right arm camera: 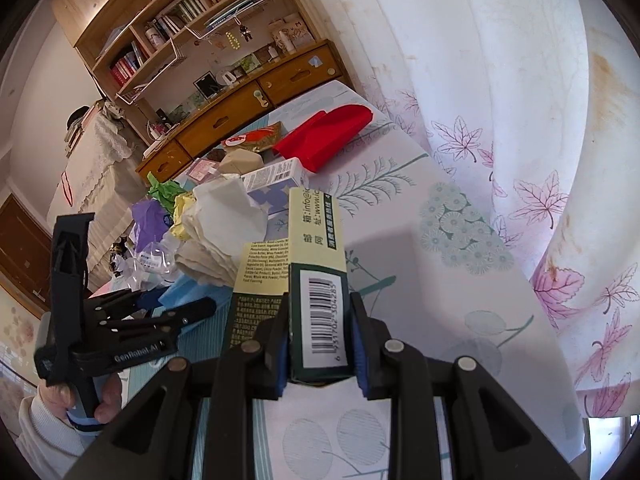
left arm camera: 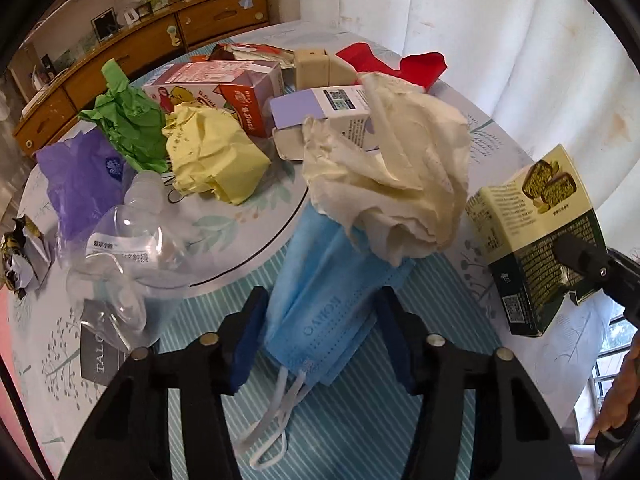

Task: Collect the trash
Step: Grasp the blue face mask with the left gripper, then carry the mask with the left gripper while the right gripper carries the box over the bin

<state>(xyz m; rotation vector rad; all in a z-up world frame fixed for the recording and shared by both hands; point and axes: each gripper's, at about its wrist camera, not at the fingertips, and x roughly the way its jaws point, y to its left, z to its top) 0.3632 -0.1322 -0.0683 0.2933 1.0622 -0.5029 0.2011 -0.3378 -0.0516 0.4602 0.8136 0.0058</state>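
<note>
Pinching a green and cream carton (right arm camera: 318,280) by its barcoded end, the right gripper (right arm camera: 320,354) has its blue pads pressed flat against both sides of the box and carries it clear of the table (right arm camera: 420,264). In the left wrist view the same carton (left arm camera: 536,236) hangs tilted, off to the right of the blue face mask (left arm camera: 324,304).

The left gripper (left arm camera: 318,328) stands with its fingers spread either side of that mask, not touching it as far as I can tell. The mask lies flat on the table, ear loops trailing toward the gripper. A crumpled cream tissue (left arm camera: 392,168) rests on the mask's far end.

Left of the mask lies clear plastic packaging (left arm camera: 132,240), and beyond that a purple bag (left arm camera: 80,184). Behind the mask, further across the table, sit a yellow paper wad (left arm camera: 212,156), a green paper wad (left arm camera: 128,120), a cartoon-printed box (left arm camera: 224,88) and a lavender box (left arm camera: 320,108). Red paper (left arm camera: 400,64) lies at the far edge, near the white curtain (left arm camera: 500,32).
</note>
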